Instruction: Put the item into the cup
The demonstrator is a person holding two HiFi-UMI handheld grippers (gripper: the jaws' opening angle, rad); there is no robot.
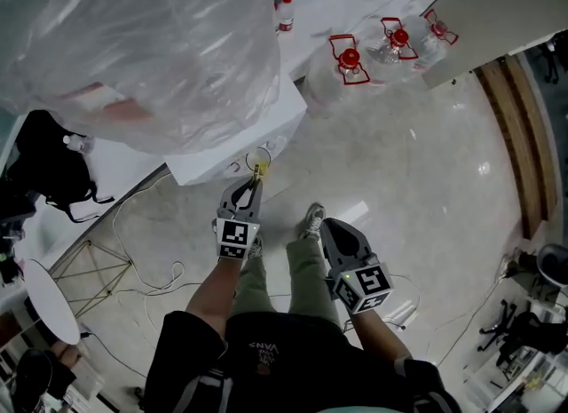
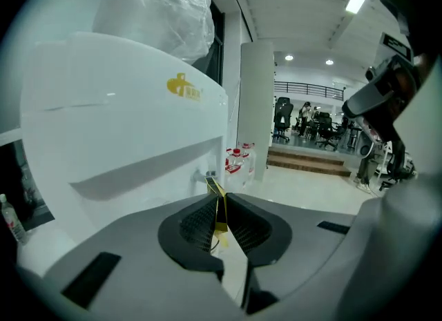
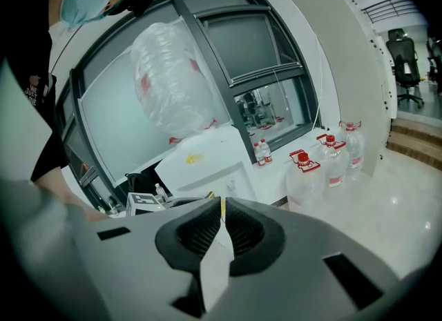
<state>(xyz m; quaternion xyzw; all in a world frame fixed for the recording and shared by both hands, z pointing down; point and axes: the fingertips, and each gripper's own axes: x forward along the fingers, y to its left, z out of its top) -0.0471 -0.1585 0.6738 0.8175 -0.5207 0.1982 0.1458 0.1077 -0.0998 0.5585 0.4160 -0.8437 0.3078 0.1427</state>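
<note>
Head view: a person stands on a glossy floor (image 1: 399,180), facing a white water dispenser (image 1: 235,131) topped by a bagged bottle (image 1: 133,38).
Left tool (image 1: 255,186): pinching the item (image 1: 259,171), a thin yellow-and-dark strip, by its near end between the ribbed pads (image 2: 197,224).
Right tool (image 1: 325,225): pads pressed together with nothing between them, held low beside the left one and well apart from the dispenser.
Cup (image 1: 257,157): a small pale round rim on the dispenser's ledge, which I take for the cup; too small to tell what, if anything, is inside.
Item's place: in the left tool, its free tip just at the cup's near edge. I cannot tell whether it touches.
Item's long axis: along the line of the jaws, pointing away from the person towards the dispenser. In the left gripper view the free end leans slightly left, towards the small tap (image 2: 202,174).
Progress: by my reckoning the item is not yet in the cup.
Risk, slip: only the end of the strip is gripped, so it could swivel or slide out and fall to the floor.
Risk, cup: it looks light, so a nudge from the tip or the jaws could tip it off the ledge.
Risk, tap: it sits close by and could snag the strip.
</note>
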